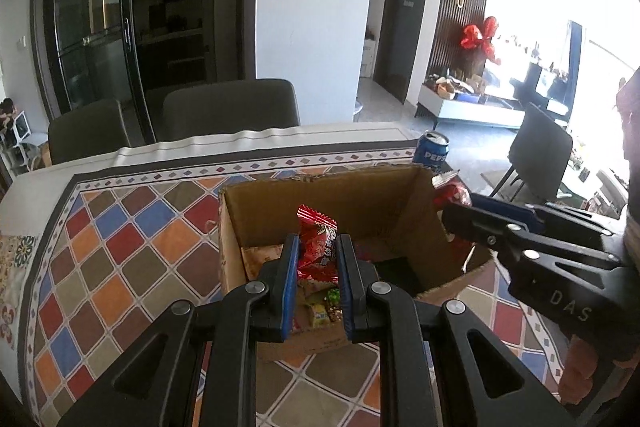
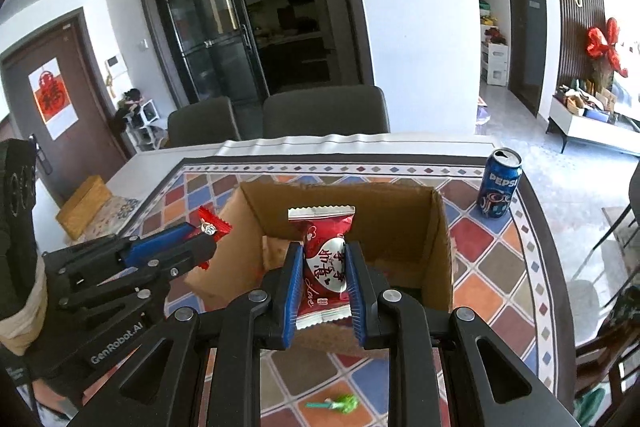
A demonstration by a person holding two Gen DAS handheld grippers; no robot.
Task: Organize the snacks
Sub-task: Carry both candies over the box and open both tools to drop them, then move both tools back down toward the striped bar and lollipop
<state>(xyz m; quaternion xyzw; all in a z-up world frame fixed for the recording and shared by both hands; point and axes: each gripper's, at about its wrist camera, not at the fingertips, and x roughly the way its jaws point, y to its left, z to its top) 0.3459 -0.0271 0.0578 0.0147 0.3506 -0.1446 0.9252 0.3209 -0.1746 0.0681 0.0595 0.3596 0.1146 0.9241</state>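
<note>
Left wrist view: your left gripper (image 1: 317,247) is pinching a crinkled red snack packet (image 1: 318,241) above the cardboard box (image 1: 320,195), while your right gripper (image 2: 322,259) is clamping a red-and-white packet (image 2: 323,263) at its middle, also over the box. Both are crowding one opening — you're risking a collision, or a packet snagging the box wall and dropping beside the green lollipop (image 2: 340,403) on the tablecloth (image 2: 492,259).

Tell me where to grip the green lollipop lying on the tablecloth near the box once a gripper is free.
Take the green lollipop from straight above, with the jaws set across its thin stick just beside the crinkled wrapped head. It lies flat on the tablecloth, stick pointing left, so a side approach would probably only push it along.
</note>
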